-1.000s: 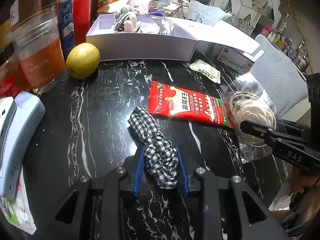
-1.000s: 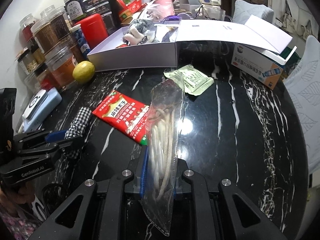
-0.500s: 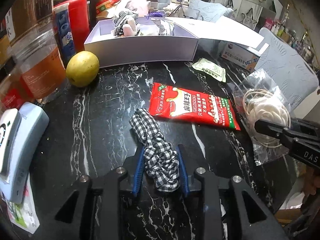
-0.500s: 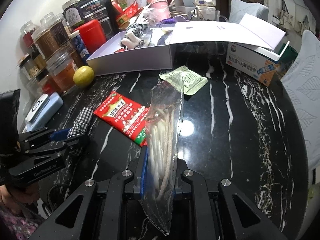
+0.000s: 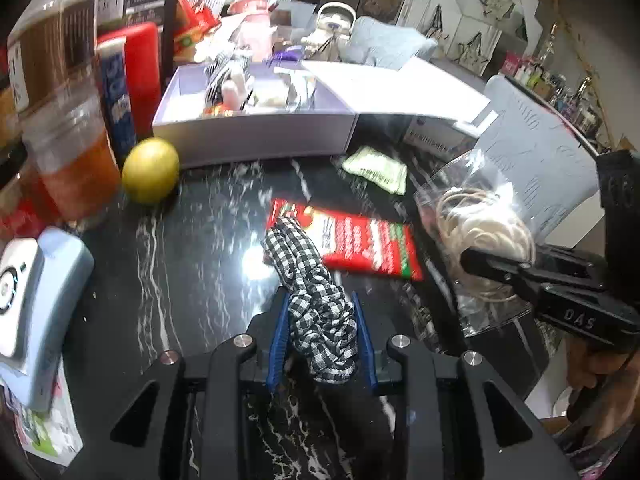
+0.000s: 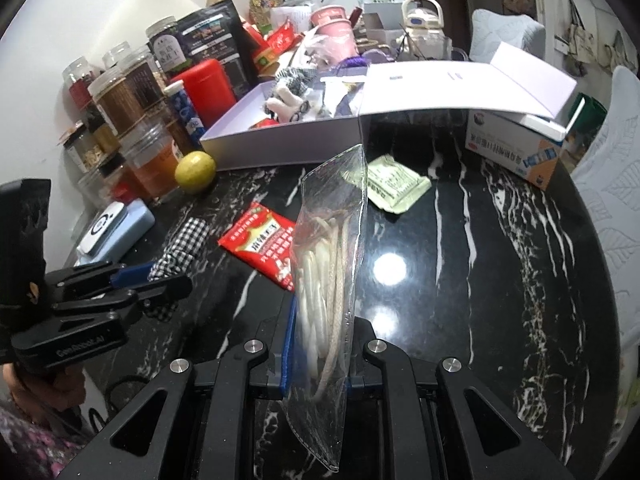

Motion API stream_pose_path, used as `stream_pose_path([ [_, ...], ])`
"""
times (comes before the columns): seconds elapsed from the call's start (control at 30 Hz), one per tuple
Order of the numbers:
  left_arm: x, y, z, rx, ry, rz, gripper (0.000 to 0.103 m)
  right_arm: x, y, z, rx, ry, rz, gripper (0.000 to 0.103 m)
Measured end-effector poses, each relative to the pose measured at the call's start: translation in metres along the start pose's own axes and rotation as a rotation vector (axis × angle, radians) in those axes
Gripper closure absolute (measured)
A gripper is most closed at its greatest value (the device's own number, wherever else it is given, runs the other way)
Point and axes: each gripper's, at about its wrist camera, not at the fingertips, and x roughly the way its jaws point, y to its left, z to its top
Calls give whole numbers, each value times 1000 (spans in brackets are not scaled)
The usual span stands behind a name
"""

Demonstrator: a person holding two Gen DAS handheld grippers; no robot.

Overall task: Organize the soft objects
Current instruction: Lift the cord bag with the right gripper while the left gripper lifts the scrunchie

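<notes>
Left tool (image 5: 322,334) clamped on the black-and-white checked scrunchie (image 5: 316,300), blue pads squeezing both sides, free end poking forward over the near edge of the red snack packet (image 5: 360,240) on the black marble bench (image 5: 192,248). Right tool (image 6: 320,344) pinched shut on a clear zip bag of white cord (image 6: 332,264), standing upright between the pads. Open white box (image 6: 288,136) of soft bits at the back, well apart from both.

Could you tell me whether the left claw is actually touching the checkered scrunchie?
Touching. The left wrist view shows the left claw with both blue pads pressed against the checkered scrunchie, which bunches between them.
</notes>
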Motion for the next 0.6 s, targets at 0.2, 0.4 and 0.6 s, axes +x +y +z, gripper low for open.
stream_pose_path([
  [0.2,-23,-7,23,34,-90,-10,73,-15,5,17,-31,-41,18,85],
  [0.4,-47,-15,56,57,-214,2,73,-37,11,42,-71,-118,27,86],
  [0.6,-67,-26,87,101,-318,16,73,-58,12,74,-111,-196,19,86],
])
